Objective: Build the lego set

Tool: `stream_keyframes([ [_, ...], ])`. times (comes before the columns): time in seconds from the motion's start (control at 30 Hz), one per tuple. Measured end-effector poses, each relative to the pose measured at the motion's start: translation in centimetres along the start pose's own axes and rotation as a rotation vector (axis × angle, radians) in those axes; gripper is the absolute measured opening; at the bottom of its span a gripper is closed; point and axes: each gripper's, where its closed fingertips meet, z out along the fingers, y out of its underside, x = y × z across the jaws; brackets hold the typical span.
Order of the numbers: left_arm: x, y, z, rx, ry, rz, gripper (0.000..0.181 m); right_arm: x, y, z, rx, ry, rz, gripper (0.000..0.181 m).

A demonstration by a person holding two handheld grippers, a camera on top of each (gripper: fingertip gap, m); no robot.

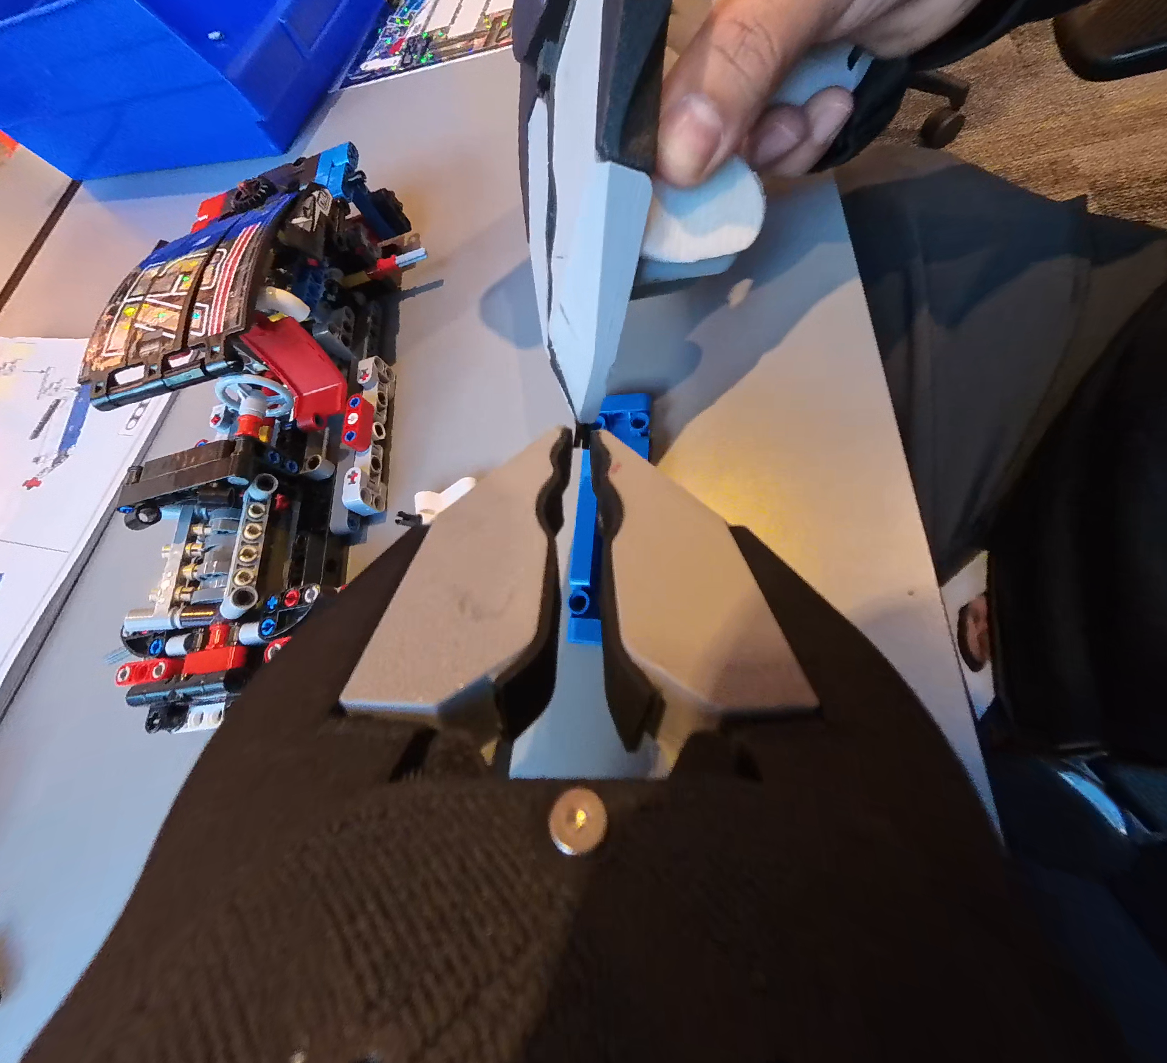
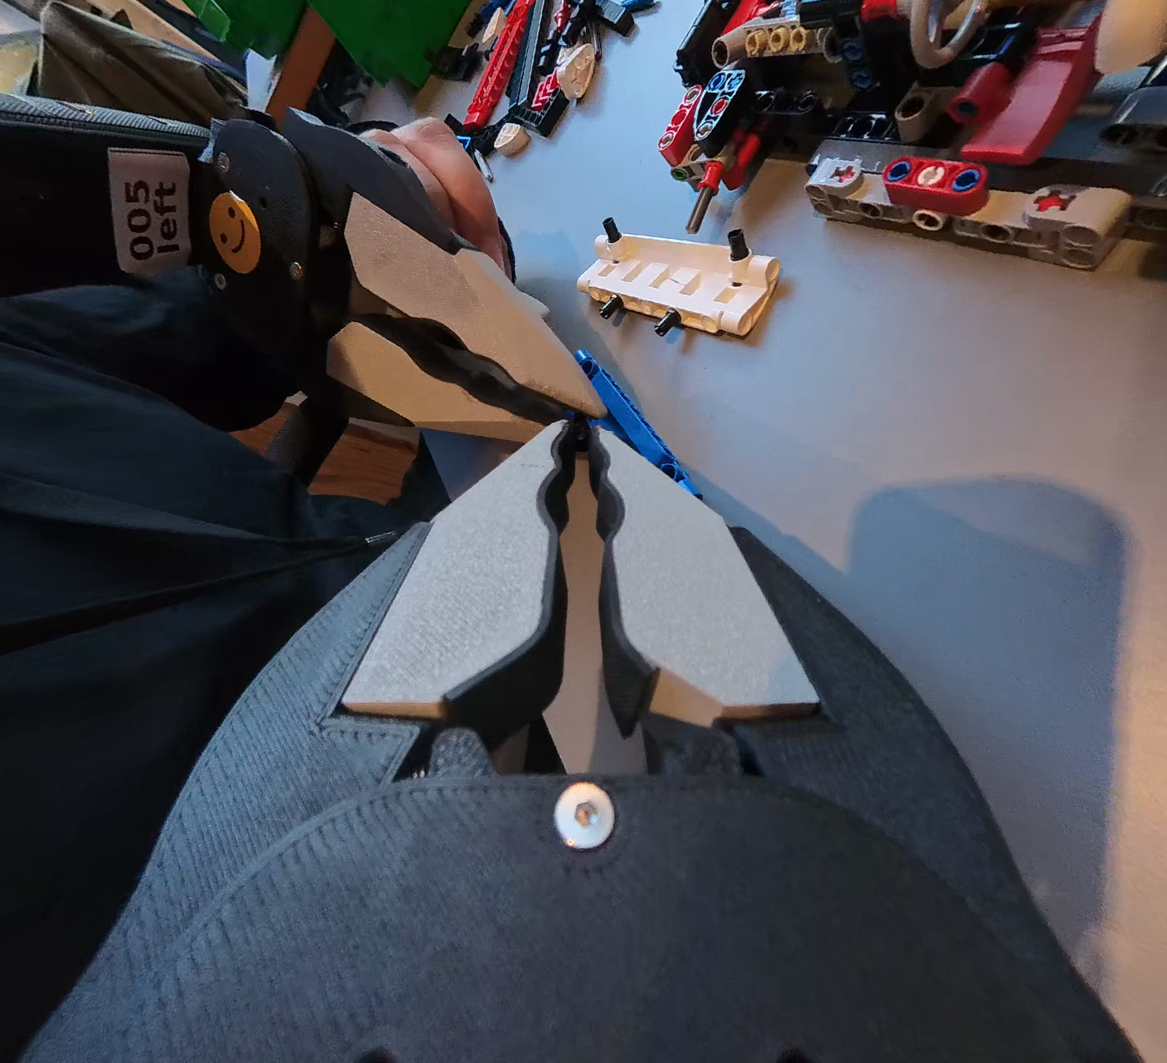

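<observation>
Pin (image 1: 581, 435), tiny, stiff, light & slippery, sits pinched between tips of both closed tongs, left gripper (image 1: 580, 444) & right gripper (image 2: 580, 434), above blue beam (image 1: 584, 578); grip mid-shaft.

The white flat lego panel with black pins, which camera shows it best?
The right wrist view: the white flat lego panel with black pins lies whole and unblocked on the grey table. The left wrist view shows only a white sliver beside its gripper finger.

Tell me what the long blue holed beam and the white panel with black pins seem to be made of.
Long blue holed beam: looks like moulded hard plastic, with a glossy finish, even colour and crisp round holes. White panel with black pins: apparently the same hard plastic, smooth with a slight sheen and sharply moulded slots; its pins look like darker plastic.
</observation>
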Motion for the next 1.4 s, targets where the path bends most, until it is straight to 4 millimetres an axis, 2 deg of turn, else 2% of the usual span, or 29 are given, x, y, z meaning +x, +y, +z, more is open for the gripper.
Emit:
stream_keyframes([
  [0.77,-0.03,0.25,-0.06,-0.011,-0.008,0.023,0.001,0.15,-0.02,0.07,-0.009,-0.006,0.014,0.001],
  [1.03,0.18,0.69,-0.36,-0.076,-0.035,0.087,0.0,-0.05,0.2,0.44,-0.021,-0.011,0.01,0.001],
  [1.4,0.4,0.76,-0.4,-0.092,-0.007,0.054,0.0,-0.17,0.44,0.45,-0.005,0.0,-0.002,0.001],
])
